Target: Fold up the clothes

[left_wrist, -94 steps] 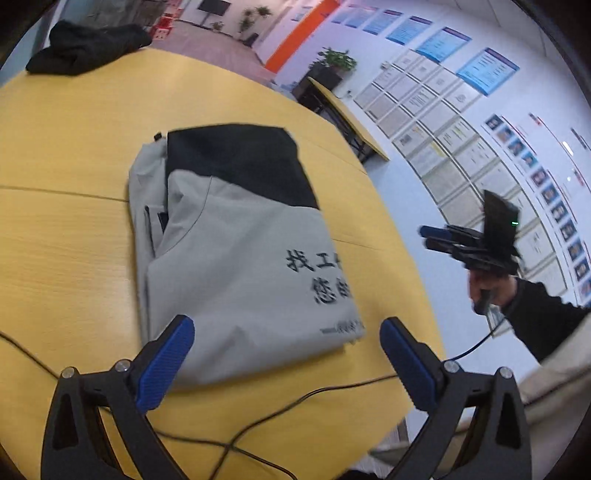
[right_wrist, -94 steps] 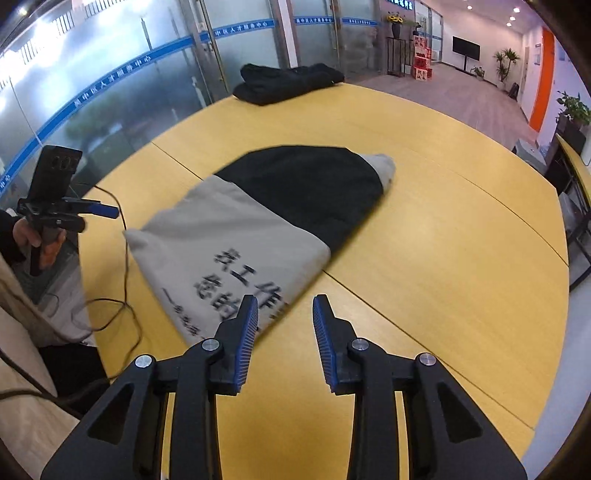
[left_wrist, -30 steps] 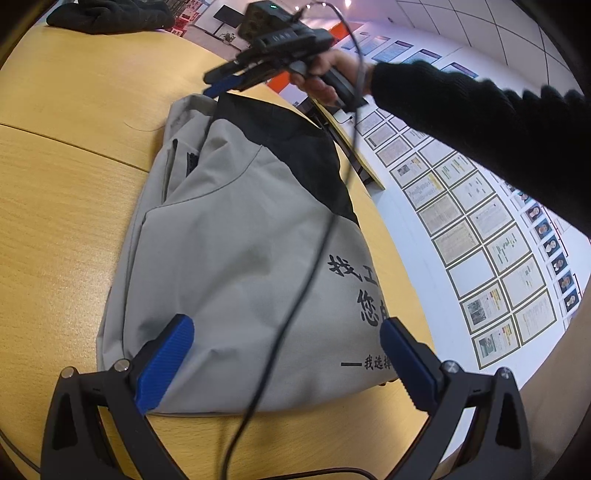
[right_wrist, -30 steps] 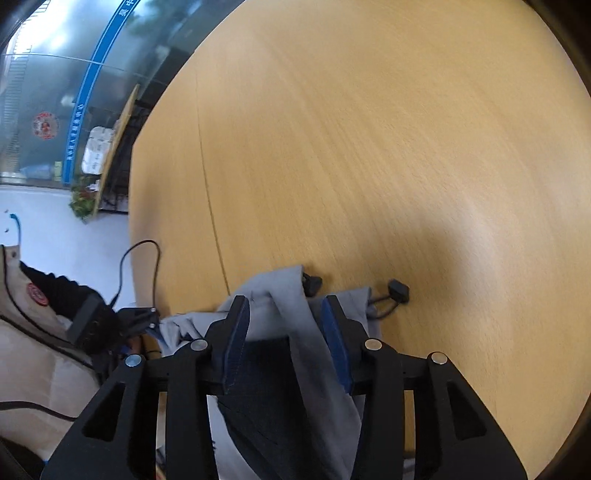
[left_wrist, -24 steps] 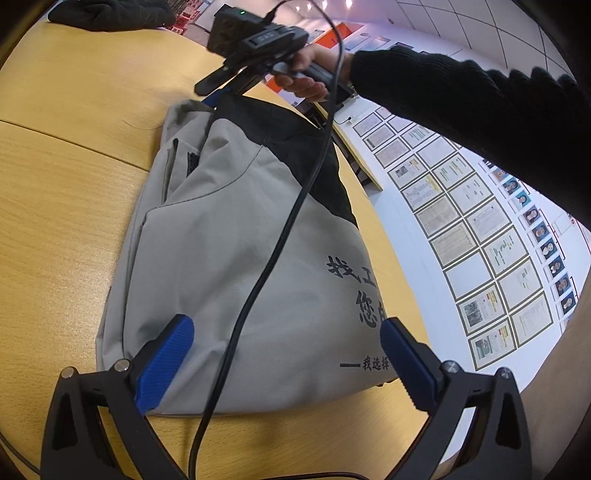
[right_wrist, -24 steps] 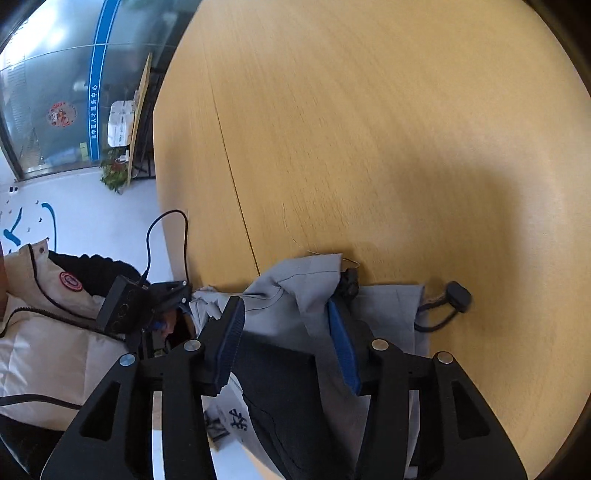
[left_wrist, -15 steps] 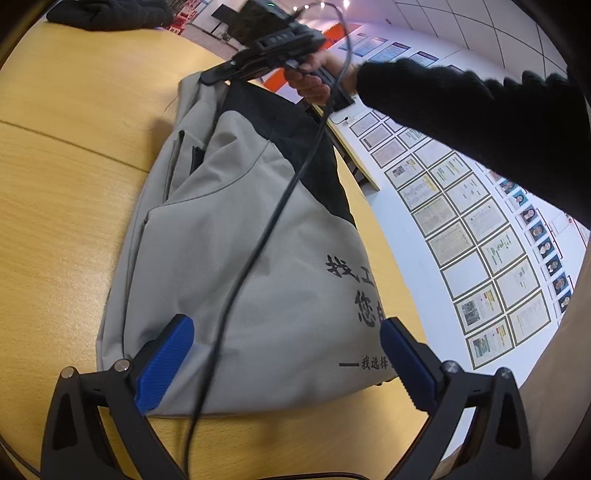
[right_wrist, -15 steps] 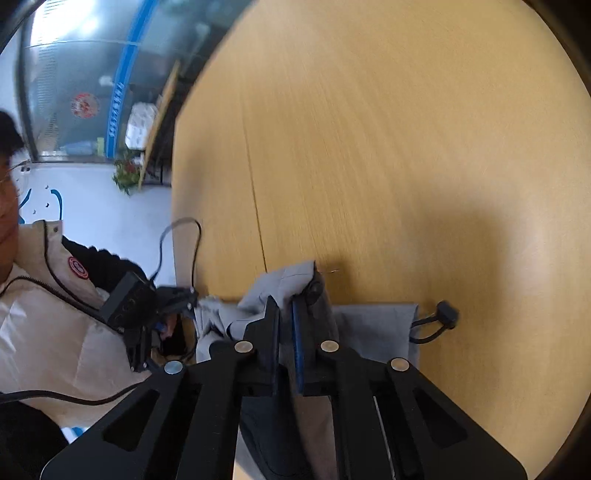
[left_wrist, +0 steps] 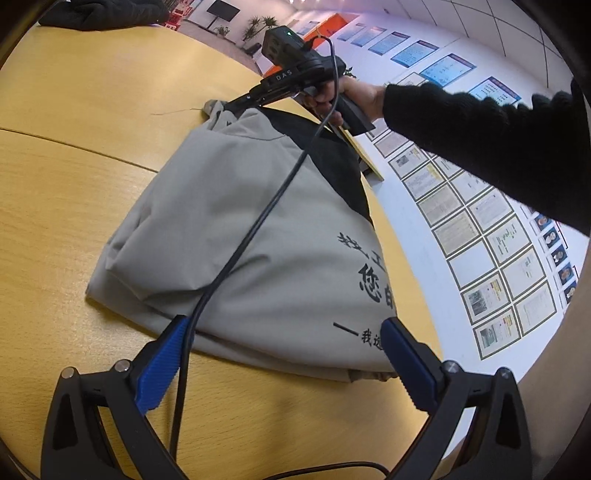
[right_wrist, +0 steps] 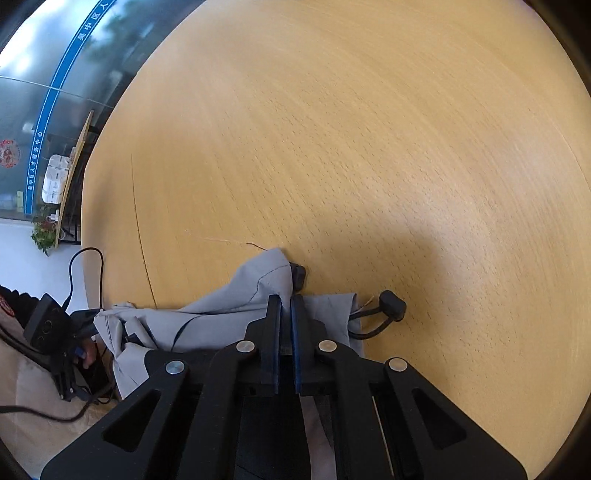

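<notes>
Grey-and-black jacket (left_wrist: 266, 236) lying folded on the round wooden table (left_wrist: 74, 122), near the edge on the person's side; its grey panel with dark printed characters faces up, the black part toward the far end; the far end is gathered into a peak and raised off the tabletop. Right gripper (right_wrist: 286, 301) at that far end, its blue-lined jaws pressed almost together and pinching a fold of the grey fabric (right_wrist: 258, 284); seen from the left wrist, the same tool is held by a hand (left_wrist: 347, 98) emerging from a black sleeve (left_wrist: 480, 136); a black cable (left_wrist: 258, 218) trails from it across the jacket. Two black drawstring toggles (right_wrist: 391, 304) lie on the wood just beside the pinched fold. Left gripper (left_wrist: 280, 354) at the near hem, its blue pads spread wide on either side of the hem and clear of the cloth, nothing between them. A dark garment (left_wrist: 103, 14) rests at the table's far rim, well apart from the jacket; framed notices (left_wrist: 491, 258) cover the white wall beyond.
</notes>
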